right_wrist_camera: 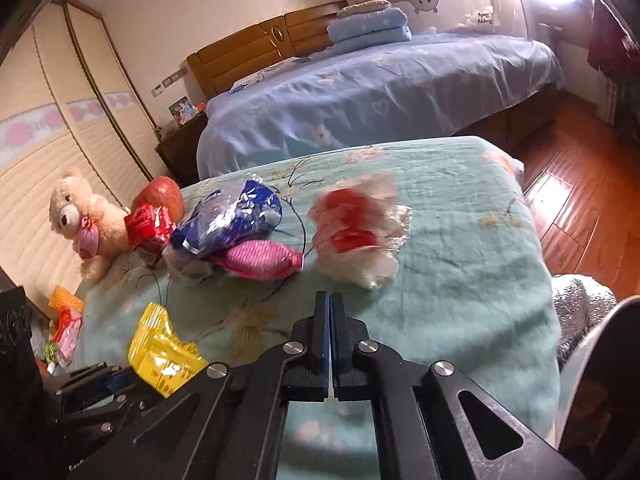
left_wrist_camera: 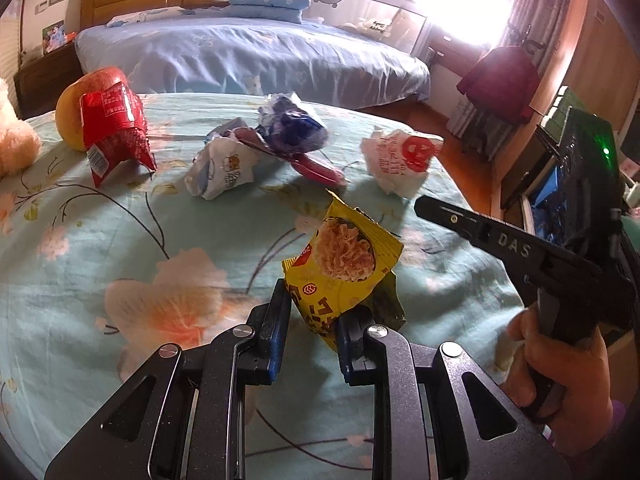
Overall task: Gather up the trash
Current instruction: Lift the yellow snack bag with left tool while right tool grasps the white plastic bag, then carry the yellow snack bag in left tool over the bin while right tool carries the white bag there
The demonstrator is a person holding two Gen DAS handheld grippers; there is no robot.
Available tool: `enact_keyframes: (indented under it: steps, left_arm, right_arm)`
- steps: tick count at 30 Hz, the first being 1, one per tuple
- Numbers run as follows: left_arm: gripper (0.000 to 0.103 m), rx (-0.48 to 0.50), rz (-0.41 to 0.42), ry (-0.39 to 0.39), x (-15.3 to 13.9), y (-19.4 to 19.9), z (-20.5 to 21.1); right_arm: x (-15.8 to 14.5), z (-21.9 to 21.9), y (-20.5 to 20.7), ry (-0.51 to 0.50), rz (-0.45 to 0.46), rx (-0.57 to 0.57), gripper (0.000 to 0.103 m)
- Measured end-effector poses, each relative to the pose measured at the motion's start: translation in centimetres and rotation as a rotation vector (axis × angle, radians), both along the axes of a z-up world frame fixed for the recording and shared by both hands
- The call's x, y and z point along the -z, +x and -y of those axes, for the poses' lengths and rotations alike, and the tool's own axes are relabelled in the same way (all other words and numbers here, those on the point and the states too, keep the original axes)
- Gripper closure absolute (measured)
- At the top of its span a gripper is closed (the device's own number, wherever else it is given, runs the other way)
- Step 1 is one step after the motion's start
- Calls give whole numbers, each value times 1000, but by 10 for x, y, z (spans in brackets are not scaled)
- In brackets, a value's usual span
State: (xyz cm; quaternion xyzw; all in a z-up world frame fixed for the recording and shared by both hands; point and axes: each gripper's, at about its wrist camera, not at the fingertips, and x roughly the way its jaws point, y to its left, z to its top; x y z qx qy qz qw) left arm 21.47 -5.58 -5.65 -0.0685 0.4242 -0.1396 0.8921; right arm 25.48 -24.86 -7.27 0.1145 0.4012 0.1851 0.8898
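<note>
My left gripper (left_wrist_camera: 310,312) is shut on a yellow snack wrapper (left_wrist_camera: 344,264) and holds it just above the green floral cloth (left_wrist_camera: 120,240); the wrapper also shows in the right wrist view (right_wrist_camera: 162,348). My right gripper (right_wrist_camera: 330,300) is shut and empty, short of a crumpled white and red wrapper (right_wrist_camera: 360,232), also in the left wrist view (left_wrist_camera: 400,160). Further back lie a blue foil wrapper (right_wrist_camera: 232,216), a pink wrapper (right_wrist_camera: 260,264), a white crumpled wrapper (left_wrist_camera: 224,168) and a red wrapper (left_wrist_camera: 114,128).
An apple (left_wrist_camera: 76,108) stands behind the red wrapper. A teddy bear (right_wrist_camera: 84,220) sits at the cloth's left edge. A blue bed (right_wrist_camera: 380,80) lies beyond. Wooden floor (right_wrist_camera: 580,208) is to the right. More litter (right_wrist_camera: 64,328) lies low on the left.
</note>
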Motion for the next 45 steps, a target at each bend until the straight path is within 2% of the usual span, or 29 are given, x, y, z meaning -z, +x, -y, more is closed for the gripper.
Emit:
enact_keyframes:
  steps: [2, 3, 5, 7, 9, 14, 16, 17, 18, 20, 22, 23, 24, 27, 33, 45]
  left_arm:
    - [84, 5, 1, 1, 0, -3, 2]
    - [84, 5, 0, 1, -1, -6, 3]
    - [84, 7, -4, 0, 1, -8, 3]
    - [84, 8, -6, 0, 1, -11, 3]
    - [84, 8, -5, -1, 1, -12, 2]
    - [84, 3, -14, -10, 3, -8, -4]
    - [84, 3, -21, -14, 5, -7, -5]
    - [84, 3, -24, -16, 6, -6, -5]
    - [84, 2, -27, -18, 7, -5, -5]
    - [84, 3, -33, -18, 8, -5, -4]
    - [85, 6, -35, -17, 9, -5, -2]
    - [89, 9, -37, -16, 9, -5, -2]
    - [89, 12, -37, -16, 8, -5, -1]
    - [90, 16, -29, -15, 6, -7, 0]
    - [100, 26, -17, -11, 3, -12, 3]
    - [102, 80, 25, -8, -10, -36, 29]
  right_arm:
    - [-2, 3, -7, 19, -9, -2, 102]
    - [-3, 5, -10, 22, -3, 8, 97]
    - [-6, 7, -12, 4, 15, 31, 94]
    - [-6, 8, -7, 10, 9, 36, 85]
    - [-7, 8, -3, 5, 12, 43, 70]
    - [-13, 5, 15, 0, 35, 56, 69]
    - [-15, 2, 25, -14, 47, 60, 51]
    - [-16, 2, 28, -18, 57, 63, 36]
    - [-17, 0, 32, -26, 69, 65, 27]
    - [-15, -4, 44, -44, 69, 65, 23]
    - [-6, -6, 58, -45, 44, 60, 26]
    - [0, -7, 63, -52, 21, 62, 40]
    - [7, -8, 69, -65, -10, 64, 70]
    - [10, 0, 67, -34, -18, 74, 78]
    - [1, 18, 33, 4, -1, 87, 81]
    - [-21, 45, -53, 76, 45, 104, 81]
